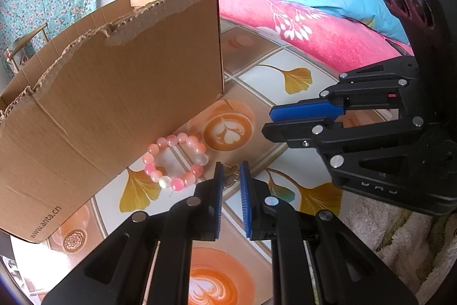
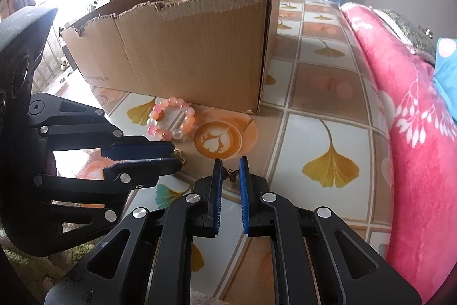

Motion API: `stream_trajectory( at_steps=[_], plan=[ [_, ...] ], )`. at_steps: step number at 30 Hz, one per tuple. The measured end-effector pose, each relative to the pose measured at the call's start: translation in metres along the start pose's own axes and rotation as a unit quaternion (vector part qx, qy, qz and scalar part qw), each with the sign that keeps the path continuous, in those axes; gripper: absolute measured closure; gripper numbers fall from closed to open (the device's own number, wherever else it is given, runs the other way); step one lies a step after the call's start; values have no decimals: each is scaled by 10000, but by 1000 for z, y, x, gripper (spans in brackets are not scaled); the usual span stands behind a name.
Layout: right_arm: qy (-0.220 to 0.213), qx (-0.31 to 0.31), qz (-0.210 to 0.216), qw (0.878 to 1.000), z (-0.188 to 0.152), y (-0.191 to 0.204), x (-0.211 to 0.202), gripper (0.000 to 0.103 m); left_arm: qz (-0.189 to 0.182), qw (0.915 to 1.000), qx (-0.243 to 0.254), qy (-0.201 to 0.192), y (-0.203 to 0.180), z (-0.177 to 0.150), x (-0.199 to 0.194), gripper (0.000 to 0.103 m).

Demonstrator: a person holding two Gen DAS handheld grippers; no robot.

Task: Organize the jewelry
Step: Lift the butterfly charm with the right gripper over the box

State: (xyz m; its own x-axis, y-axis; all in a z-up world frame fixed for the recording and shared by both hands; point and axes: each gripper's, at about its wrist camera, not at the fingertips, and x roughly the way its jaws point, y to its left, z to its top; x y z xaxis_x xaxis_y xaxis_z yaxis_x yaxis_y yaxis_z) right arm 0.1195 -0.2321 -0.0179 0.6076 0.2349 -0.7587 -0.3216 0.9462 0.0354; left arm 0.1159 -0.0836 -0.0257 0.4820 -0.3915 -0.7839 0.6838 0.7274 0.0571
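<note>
Blue-padded fingers of the left claw [image 1: 231,176] filled the bottom of its own view, parted by a narrow gap and holding nothing. Just ahead of the tips, between them, lay a small brass-coloured butterfly charm [image 1: 230,176] on the tabletop [image 1: 285,67], which wore a cloth printed with ginkgo leaves and coffee cups. Slightly further on and to the left sat a bracelet of pink and white beads [image 1: 174,163], close against the foot of an open cardboard box [image 1: 120,93] with torn upper edges.

From the right wrist view, the right claw [image 2: 230,172] hovered with its fingers likewise a little apart and empty, and the butterfly charm [image 2: 230,174] showed in the gap. The left claw [image 2: 171,155] came in from the left, its tips near a thin gold loop that was too small to identify.

The step seemed to be picking up the charm. Being flat and thin, it would likely call for the tips pressed right down to the cloth before closing, then a gentle, level lift over the box wall. A bed with a pink blanket [image 2: 414,133] lay to the right.
</note>
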Motion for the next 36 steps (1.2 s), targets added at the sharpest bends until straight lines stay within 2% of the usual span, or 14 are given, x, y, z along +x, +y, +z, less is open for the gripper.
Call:
stream_trajectory(
  at_steps=[7,14,21,24,26,29,31,34,36],
  plan=[
    [-170,29,-53,9998,4,-5,-12,93,90,9998,62,-171,0,3,-15,92],
    [-577,-65,-51,9983,18,-5,-39,93,293,9976,116,-611,0,11,-48,92],
    [-1417,-531,293,9880,76,-2,-70,93,539,9889,93,-1378,33,43,-100,92],
    [-1473,-670,638,9848,109,-5,-66,93,444,9880,-25,-1482,59,62,-109,92],
    [-1333,-761,932,9837,132,-8,-53,93,329,9907,-147,-1312,81,76,-98,92],
    [-839,-874,1171,9857,164,-11,-21,93,141,9960,-320,-827,110,94,-73,92],
    [-450,-905,1303,9863,181,-15,2,93,-102,9982,-489,-335,131,110,-49,92],
    [169,-1090,1396,9840,197,-17,38,93,-473,9954,-727,397,162,126,-10,92],
    [456,-1217,1440,9810,198,-17,53,93,-557,9915,-853,812,174,131,11,92]
  ],
)
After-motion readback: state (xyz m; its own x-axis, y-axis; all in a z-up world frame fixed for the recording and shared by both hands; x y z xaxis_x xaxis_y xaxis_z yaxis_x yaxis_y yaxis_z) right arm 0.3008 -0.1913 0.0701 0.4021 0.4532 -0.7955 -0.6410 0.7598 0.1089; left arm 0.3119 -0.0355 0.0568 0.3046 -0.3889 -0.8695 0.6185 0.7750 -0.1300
